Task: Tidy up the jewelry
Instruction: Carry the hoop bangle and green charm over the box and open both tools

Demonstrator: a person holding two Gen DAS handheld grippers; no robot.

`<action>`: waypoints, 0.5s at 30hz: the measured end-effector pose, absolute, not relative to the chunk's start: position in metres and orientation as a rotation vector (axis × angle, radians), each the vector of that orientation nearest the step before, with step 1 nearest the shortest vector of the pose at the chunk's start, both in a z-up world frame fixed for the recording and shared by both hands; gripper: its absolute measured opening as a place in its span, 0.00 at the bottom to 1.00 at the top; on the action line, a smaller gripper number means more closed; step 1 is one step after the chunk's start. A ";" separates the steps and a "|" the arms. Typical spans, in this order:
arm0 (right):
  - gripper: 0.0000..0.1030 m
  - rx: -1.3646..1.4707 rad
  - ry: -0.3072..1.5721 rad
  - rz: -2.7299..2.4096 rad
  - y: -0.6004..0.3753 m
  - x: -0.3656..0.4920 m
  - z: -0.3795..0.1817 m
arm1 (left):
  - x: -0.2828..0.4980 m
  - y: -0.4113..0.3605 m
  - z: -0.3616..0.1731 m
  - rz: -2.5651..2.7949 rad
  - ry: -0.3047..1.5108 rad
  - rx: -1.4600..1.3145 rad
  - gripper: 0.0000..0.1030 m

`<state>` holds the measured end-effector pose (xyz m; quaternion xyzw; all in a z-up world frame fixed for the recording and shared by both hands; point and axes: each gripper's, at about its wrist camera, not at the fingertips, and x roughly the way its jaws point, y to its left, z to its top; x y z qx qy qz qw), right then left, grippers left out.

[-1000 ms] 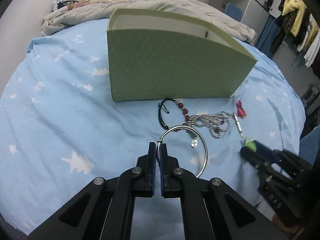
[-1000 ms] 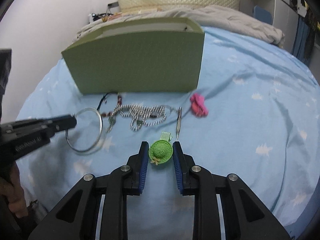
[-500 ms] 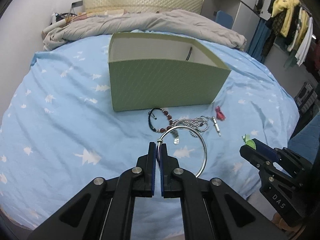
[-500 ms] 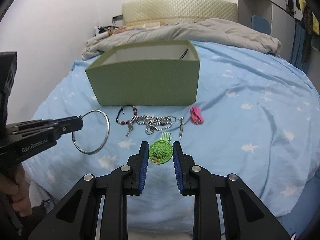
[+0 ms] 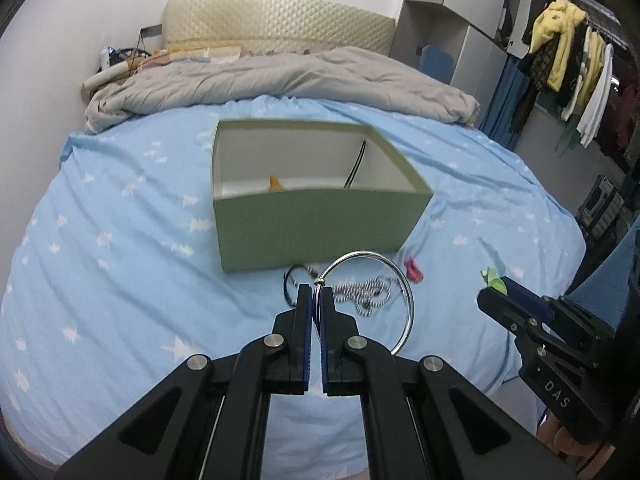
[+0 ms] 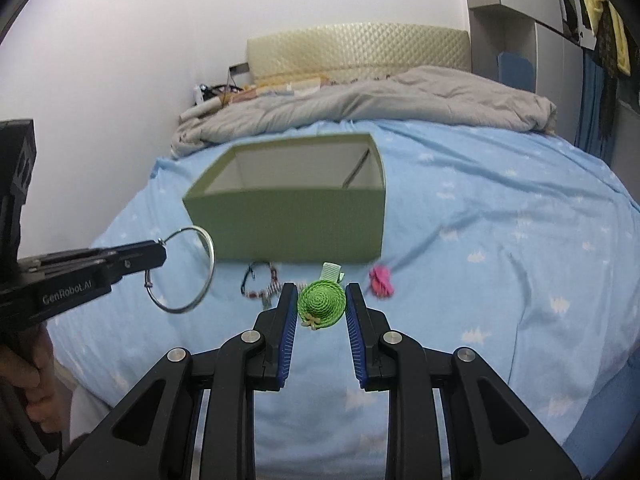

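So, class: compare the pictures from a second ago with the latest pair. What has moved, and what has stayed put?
Both grippers have risen away from the bed, so the green box now shows its inside. The left gripper lifted the silver ring; the right gripper lifted the green hat clip. Both grips are unchanged. The bead bracelet, chain and pink bow stayed on the sheet.

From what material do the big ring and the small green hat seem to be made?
The large silver ring looks like polished metal: thin, rigid, with bright glints. The small green hat-shaped clip looks like woven straw or cord: a matte surface with spiral ridges. The pictures cannot confirm which fibre.
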<state>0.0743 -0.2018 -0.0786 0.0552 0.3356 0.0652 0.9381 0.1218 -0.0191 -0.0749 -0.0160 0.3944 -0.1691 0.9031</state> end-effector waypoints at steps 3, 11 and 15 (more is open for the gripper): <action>0.21 0.115 0.645 0.136 -0.203 0.088 -0.062 | 0.132 -0.024 -0.064 -0.363 0.791 -0.017 0.00; 0.21 0.112 0.560 0.172 -0.201 0.132 -0.023 | 0.175 -0.034 -0.024 -0.379 0.711 0.019 0.00; 0.21 0.093 0.548 0.194 -0.200 0.161 -0.006 | 0.204 -0.035 -0.002 -0.372 0.676 0.017 0.00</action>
